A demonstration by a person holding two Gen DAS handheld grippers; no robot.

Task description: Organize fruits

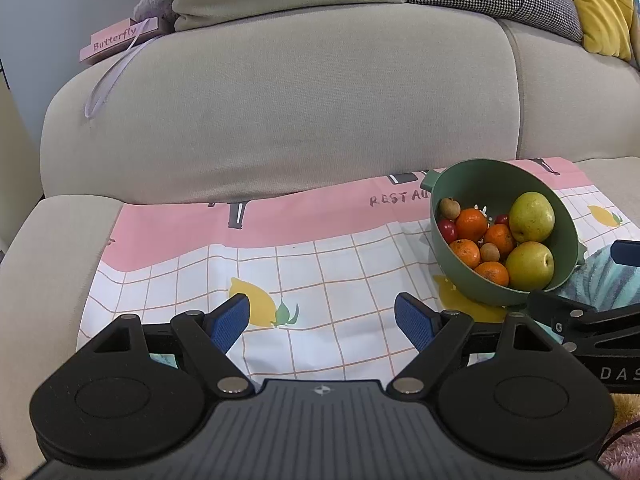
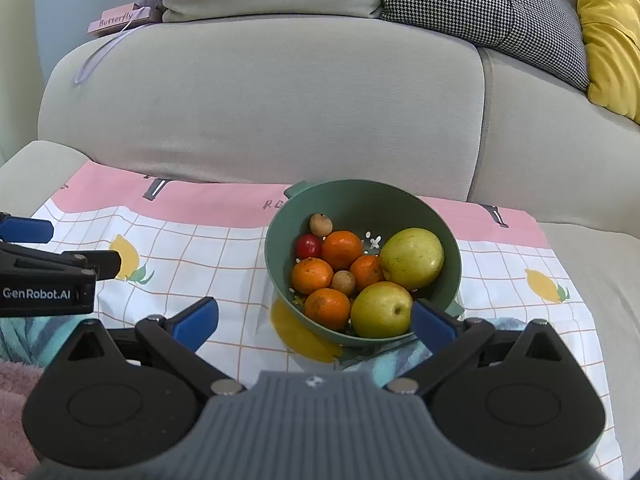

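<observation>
The left gripper has its jaws spread wide apart with nothing between them, hanging over the checked cloth to the left of the green bowl; the right gripper likewise has its jaws apart and empty, its right blue finger just in front of the bowl's near rim, its left finger over bare cloth left of the bowl. The green bowl sits tilted on the cloth, its mouth leaning toward the grippers; inside it lie two yellow-green pears on the right side, one behind the other, four oranges filling the middle and left, a red cherry tomato against the left wall, and two small brown fruits, one at the back and one among the oranges. The cloth, pink along its far edge and printed with lemons, is spread over the seat of a grey sofa; behind the bowl rise the sofa's cushions; far behind and right of the bowl are a houndstooth pillow and a yellow pillow; far behind and left of the bowl rests a pink box lettered "Butterfly".
</observation>
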